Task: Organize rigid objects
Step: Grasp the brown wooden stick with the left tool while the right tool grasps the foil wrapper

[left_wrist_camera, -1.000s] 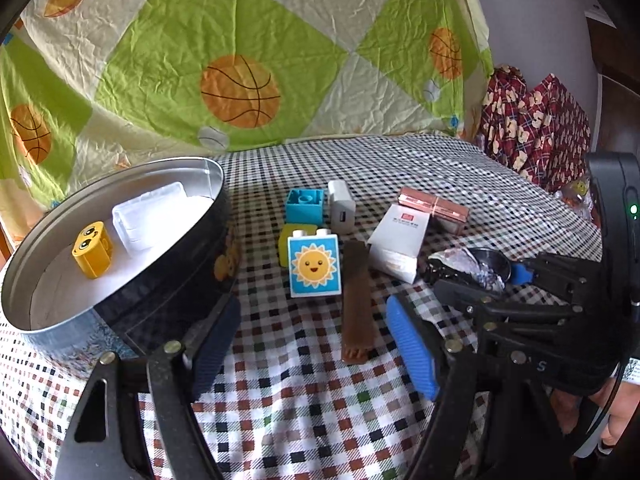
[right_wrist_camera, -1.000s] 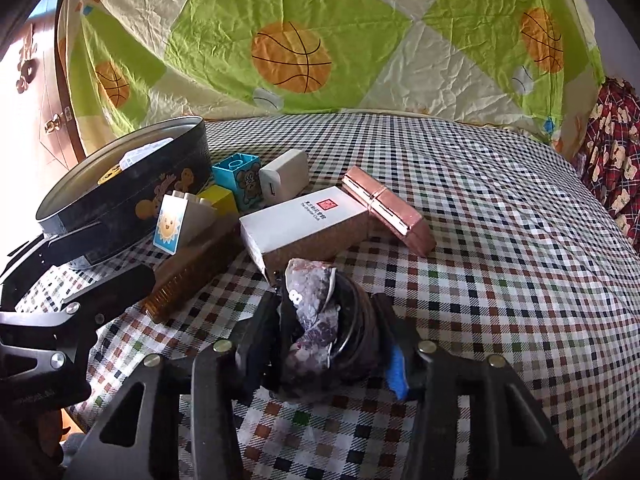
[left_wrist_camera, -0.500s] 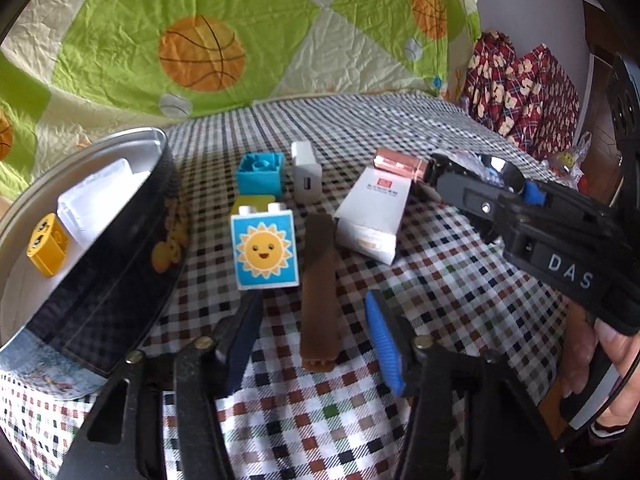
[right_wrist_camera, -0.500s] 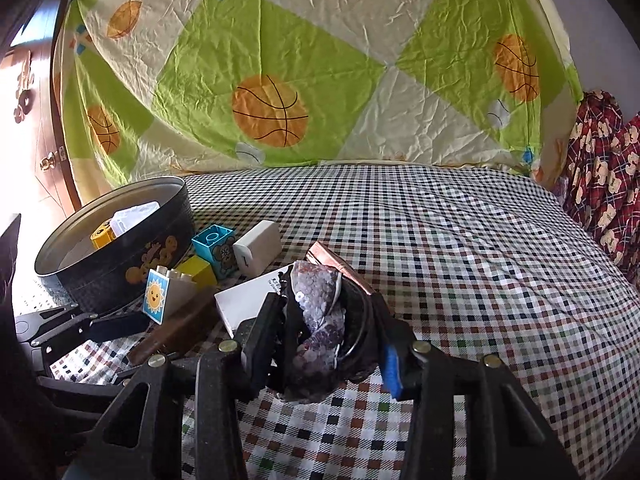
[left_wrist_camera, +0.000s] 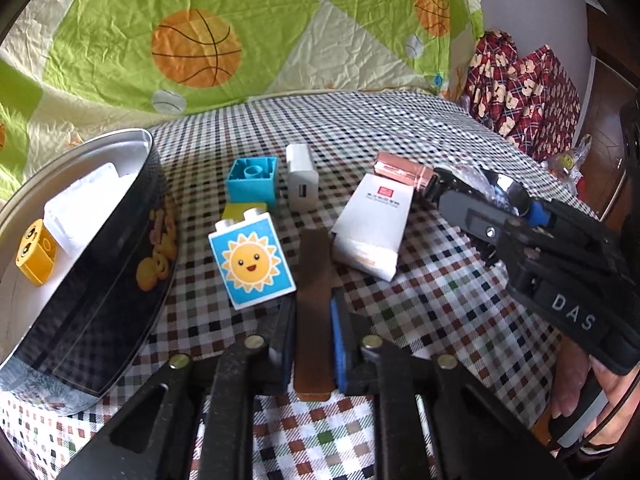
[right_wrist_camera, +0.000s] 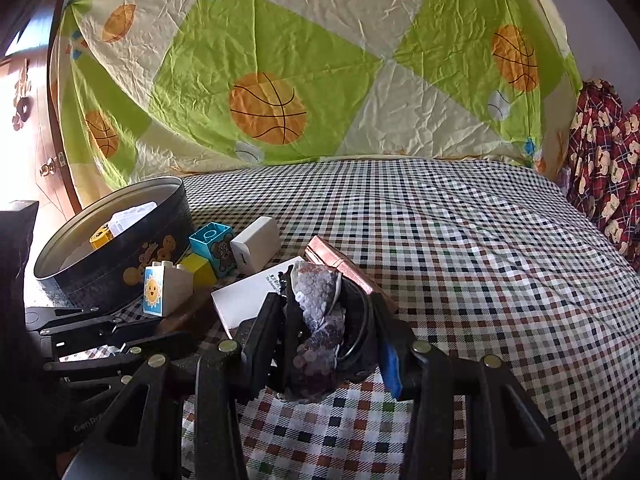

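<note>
My left gripper [left_wrist_camera: 313, 314] is shut on the near end of a flat brown strip [left_wrist_camera: 314, 264] that lies on the checked cloth. Just left of the strip stands a white block with a sun face [left_wrist_camera: 252, 260], with a yellow block [left_wrist_camera: 240, 212] and a blue block [left_wrist_camera: 252, 184] behind it. A white charger [left_wrist_camera: 302, 182], a white carton [left_wrist_camera: 372, 224] and a rose-gold case [left_wrist_camera: 404, 170] lie further right. My right gripper [right_wrist_camera: 328, 312] is shut on a dark round bundle in a speckled wrapper [right_wrist_camera: 316, 312], held above the cloth beside the carton [right_wrist_camera: 256, 296].
A round black tin [left_wrist_camera: 100, 280] stands at the left, holding a yellow face block [left_wrist_camera: 36, 256] and a clear plastic box [left_wrist_camera: 80, 208]. A basketball-print sheet [right_wrist_camera: 280, 80] hangs behind. Red patterned fabric [right_wrist_camera: 608, 160] lies at the far right. A hand [left_wrist_camera: 600, 384] grips the right tool.
My left gripper moved forward along the brown strip and closed on it. The right gripper tipped upward a little, still shut on its bundle.
</note>
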The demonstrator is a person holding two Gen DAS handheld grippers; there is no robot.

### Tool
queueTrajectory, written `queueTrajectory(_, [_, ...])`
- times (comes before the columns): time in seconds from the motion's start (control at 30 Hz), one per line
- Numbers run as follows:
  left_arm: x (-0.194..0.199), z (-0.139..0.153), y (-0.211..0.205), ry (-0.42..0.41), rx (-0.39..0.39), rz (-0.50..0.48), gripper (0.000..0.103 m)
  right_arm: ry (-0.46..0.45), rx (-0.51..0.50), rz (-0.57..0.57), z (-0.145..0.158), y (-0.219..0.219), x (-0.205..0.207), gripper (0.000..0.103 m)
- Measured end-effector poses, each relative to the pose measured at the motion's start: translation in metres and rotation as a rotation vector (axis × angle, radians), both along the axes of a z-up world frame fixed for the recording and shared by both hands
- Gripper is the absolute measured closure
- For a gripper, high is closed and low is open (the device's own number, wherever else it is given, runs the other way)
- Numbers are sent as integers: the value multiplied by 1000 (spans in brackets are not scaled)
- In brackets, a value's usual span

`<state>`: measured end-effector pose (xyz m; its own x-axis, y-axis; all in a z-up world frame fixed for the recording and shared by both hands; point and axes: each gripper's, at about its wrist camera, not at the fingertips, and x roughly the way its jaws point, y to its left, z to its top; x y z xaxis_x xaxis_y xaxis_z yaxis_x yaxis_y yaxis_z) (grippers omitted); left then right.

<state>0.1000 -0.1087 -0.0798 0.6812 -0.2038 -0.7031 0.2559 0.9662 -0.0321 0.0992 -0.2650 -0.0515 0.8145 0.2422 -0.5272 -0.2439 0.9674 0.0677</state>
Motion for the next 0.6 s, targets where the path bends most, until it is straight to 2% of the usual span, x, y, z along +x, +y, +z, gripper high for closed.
queueTrajectory(0.13, [-2, 1, 7, -21, -26, 23, 89, -15, 14, -3, 1, -3, -3, 56])
queueTrajectory(0.3, [-7, 4, 9, -54, -21, 18, 89, -31, 11, -6, 1, -2, -5, 56])
queueTrajectory(0.6, [-19, 13, 11, -175, -32, 28, 89, -70, 22, -9, 2, -4, -11, 56])
